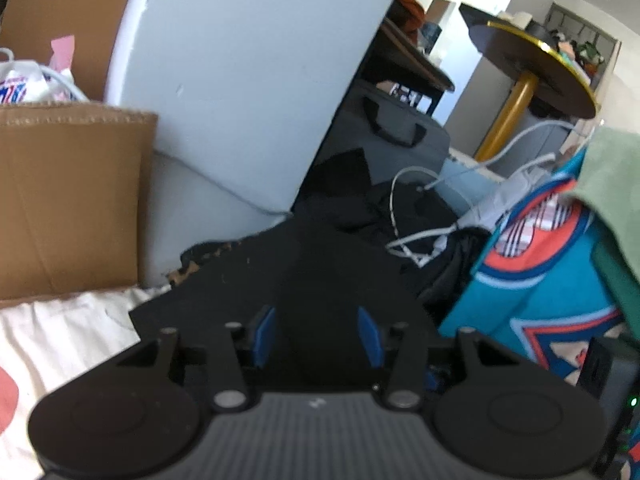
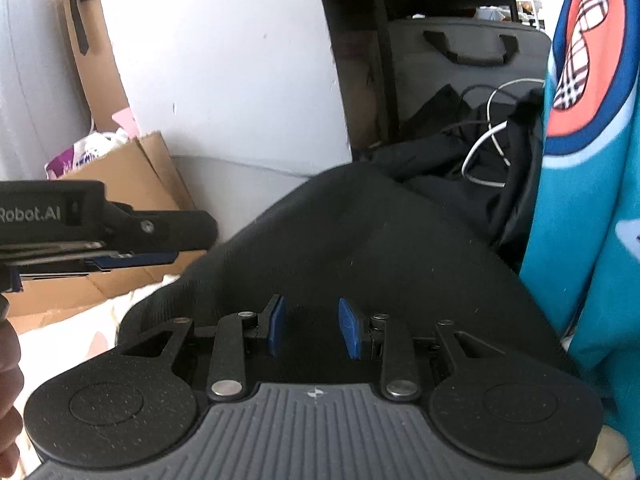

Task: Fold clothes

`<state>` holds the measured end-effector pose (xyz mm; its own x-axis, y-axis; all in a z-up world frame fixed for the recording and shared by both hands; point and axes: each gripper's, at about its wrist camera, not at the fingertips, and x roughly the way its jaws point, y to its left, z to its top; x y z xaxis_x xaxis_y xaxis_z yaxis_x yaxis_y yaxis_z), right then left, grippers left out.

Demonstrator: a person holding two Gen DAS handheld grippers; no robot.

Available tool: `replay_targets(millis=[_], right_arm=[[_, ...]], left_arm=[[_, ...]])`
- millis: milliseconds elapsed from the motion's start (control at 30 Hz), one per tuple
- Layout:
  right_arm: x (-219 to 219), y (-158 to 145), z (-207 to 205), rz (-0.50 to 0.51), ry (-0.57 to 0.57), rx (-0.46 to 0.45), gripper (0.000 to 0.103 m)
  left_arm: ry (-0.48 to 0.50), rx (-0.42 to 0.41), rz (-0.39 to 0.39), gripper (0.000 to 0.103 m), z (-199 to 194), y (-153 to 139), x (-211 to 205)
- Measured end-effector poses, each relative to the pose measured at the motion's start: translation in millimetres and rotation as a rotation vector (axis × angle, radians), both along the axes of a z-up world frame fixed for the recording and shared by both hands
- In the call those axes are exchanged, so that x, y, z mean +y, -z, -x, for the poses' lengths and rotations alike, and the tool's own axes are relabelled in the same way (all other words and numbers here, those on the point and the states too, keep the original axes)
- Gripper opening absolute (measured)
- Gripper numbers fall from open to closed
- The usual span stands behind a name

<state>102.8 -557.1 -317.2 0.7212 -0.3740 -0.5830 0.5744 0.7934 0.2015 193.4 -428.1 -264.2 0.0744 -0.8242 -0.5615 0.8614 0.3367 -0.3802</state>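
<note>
Left gripper pose: your left gripper [image 1: 316,334] tilts downward over the black garment [image 1: 280,276]. Its blue pads [image 1: 264,336] stand apart with dark cloth lying between them; no pad presses on it. In the right wrist view this gripper [image 2: 168,258] comes in from the left edge, seen side-on.

Right gripper pose: your right gripper [image 2: 312,328] also points down onto the black garment [image 2: 360,240]. Its jaws are partly apart, and you cannot tell whether the pads [image 2: 348,328] pinch any cloth.

Hand: part of your hand [image 2: 8,380] shows at the left edge of the right wrist view.

Garment: the black garment lies bunched on a pale sheet [image 1: 68,332], directly under both grippers.

Left side: a cardboard box [image 1: 68,200] stands just beside the garment, with a white panel [image 1: 248,80] behind it.

Right side: a teal cloth with orange and blue print [image 1: 532,280] hangs close by, and a green cloth [image 1: 612,184] overlaps its top.

Behind: tangled white cables [image 1: 424,236] lie over a dark heap, with a grey case [image 1: 400,132] beyond.
</note>
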Motion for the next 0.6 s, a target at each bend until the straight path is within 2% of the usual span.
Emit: replay_targets(millis=[167,300,400,500,600], right_arm=[[1,7,1,0.014,-0.016,0.018,0.036],[-3,10,9,0.030,-0.022,0.036,0.036],[-8,12,18,0.049,-0.029,0.055,0.037],[-12,17,28,0.059,-0.035,0.083,0.037],[-13,20,39,0.081,-0.042,0.115,0.037]], left_arm=[[0.005,-0.001,-0.066,0.045,1,25,10],[0.025,-0.002,-0.070,0.043,1,34,24],[0.029,-0.029,-0.080,0.038,2,33,29],[0.020,-0.035,-0.091,0.024,1,30,31],[0.021,-0.019,-0.090,0.022,0,24,33]])
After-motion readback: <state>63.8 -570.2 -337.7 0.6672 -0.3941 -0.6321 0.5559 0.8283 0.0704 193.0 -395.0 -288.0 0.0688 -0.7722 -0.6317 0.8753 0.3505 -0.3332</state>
